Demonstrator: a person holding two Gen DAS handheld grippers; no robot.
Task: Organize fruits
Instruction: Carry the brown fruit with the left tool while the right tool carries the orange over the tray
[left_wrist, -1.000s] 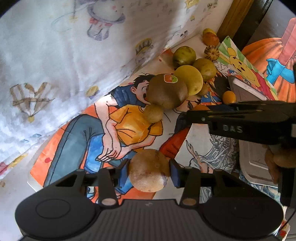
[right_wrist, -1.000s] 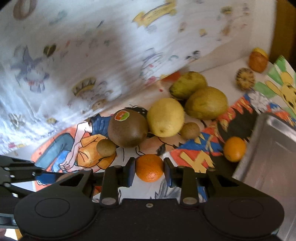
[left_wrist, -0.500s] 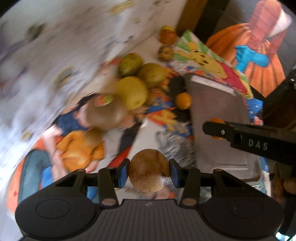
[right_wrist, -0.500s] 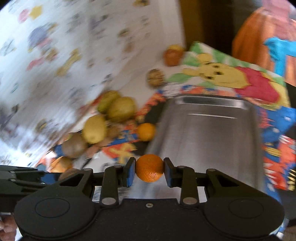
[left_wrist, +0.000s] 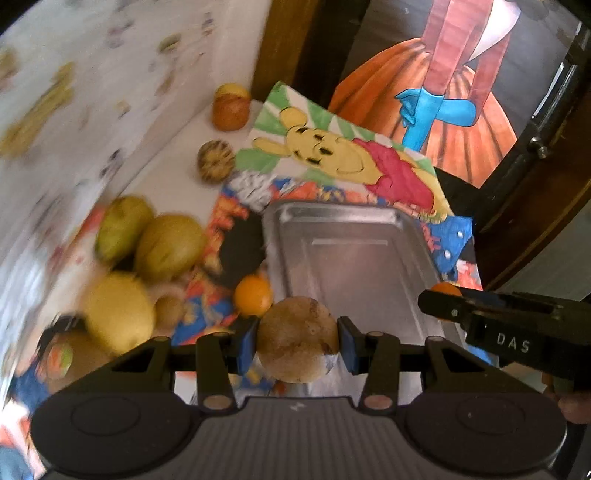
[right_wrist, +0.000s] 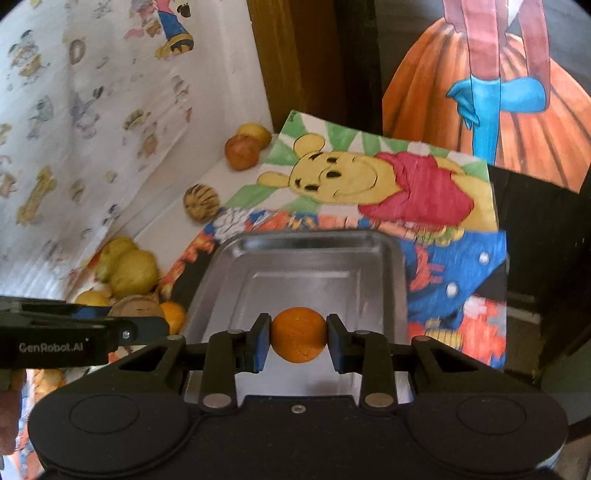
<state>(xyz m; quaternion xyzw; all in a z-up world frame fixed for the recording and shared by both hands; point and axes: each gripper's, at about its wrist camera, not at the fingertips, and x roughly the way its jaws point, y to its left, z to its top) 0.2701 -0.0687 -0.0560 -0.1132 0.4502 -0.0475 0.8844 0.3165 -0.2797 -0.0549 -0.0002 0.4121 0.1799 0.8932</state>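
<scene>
My left gripper (left_wrist: 297, 339) is shut on a round brown fruit (left_wrist: 297, 338), held above the near left corner of a metal tray (left_wrist: 354, 258). My right gripper (right_wrist: 298, 339) is shut on a small orange (right_wrist: 298, 334) above the near half of the same tray (right_wrist: 306, 280). In the left wrist view the right gripper's finger (left_wrist: 498, 314) reaches in from the right with a sliver of the orange (left_wrist: 445, 288) showing. The left gripper's finger (right_wrist: 85, 332) shows at the left of the right wrist view.
A heap of yellow-green and brown fruits (left_wrist: 147, 251) lies left of the tray, with a loose orange (left_wrist: 253, 293) at its edge. A striped fruit (right_wrist: 201, 203) and two more fruits (right_wrist: 243, 149) sit further back by the patterned wall. Cartoon posters cover the table.
Both grippers swung right from above the fruit heap to above the tray, each still holding its fruit. The tray now fills the middle of both views.
</scene>
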